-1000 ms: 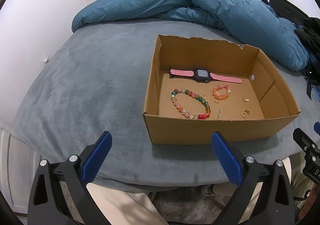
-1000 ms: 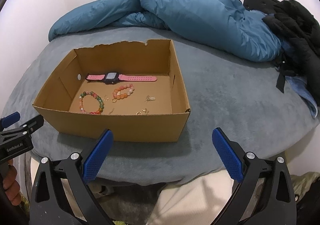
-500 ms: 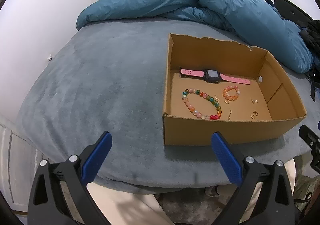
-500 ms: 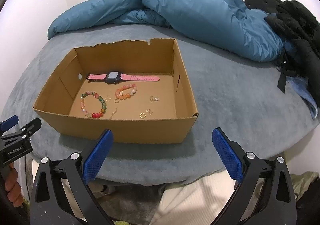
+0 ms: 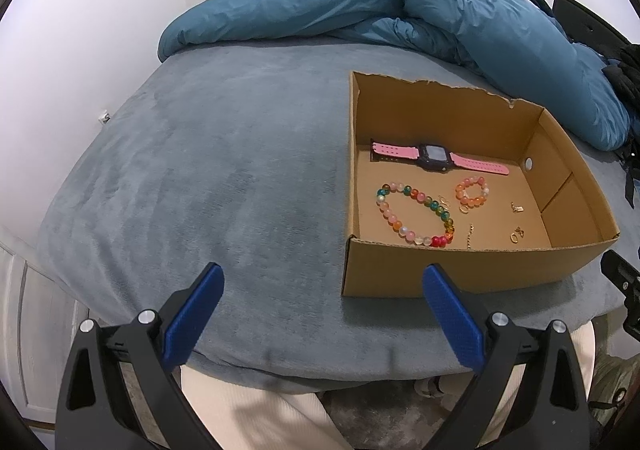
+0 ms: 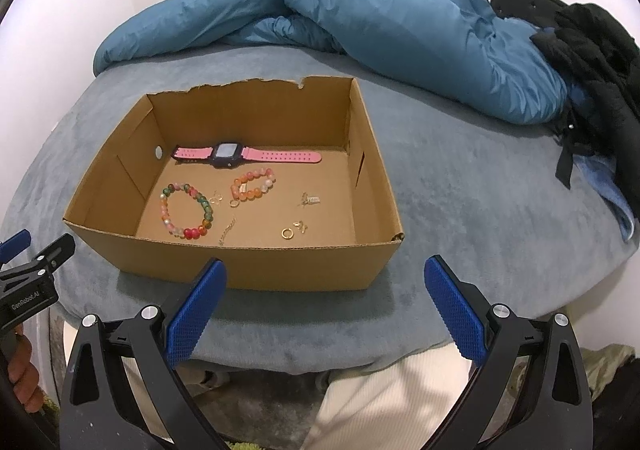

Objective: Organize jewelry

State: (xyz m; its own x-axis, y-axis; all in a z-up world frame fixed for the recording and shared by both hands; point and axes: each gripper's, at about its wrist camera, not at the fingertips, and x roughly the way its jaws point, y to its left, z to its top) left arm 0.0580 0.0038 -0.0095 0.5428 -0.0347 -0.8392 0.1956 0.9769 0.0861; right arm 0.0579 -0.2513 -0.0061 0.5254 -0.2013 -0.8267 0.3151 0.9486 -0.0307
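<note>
An open cardboard box [image 5: 452, 274] [image 6: 256, 270] rests on a grey-blue bed. Inside lie a pink-strapped watch [image 5: 434, 157] [image 6: 228, 154], a large multicoloured bead bracelet [image 5: 416, 215] [image 6: 186, 211], a small orange bead bracelet [image 5: 472, 191] [image 6: 254, 183], a short chain [image 6: 227, 230], a gold ring [image 5: 514, 237] [image 6: 287, 234] and tiny gold pieces [image 5: 518, 207] [image 6: 310, 199]. My left gripper [image 5: 320, 302] hangs open at the bed's near edge, left of the box. My right gripper [image 6: 326, 298] is open just before the box's front wall. Both hold nothing.
A rumpled blue duvet [image 5: 400, 5] [image 6: 360, 9] lies across the back of the bed. Black clothing [image 6: 596, 57] is piled at the right. Bare bed surface [image 5: 200, 169] spreads left of the box. A person's light trousers [image 6: 384, 402] show below.
The left gripper has swung left, so the box sits further right in its view. The right gripper has risen and edged closer, showing more of the box floor.
</note>
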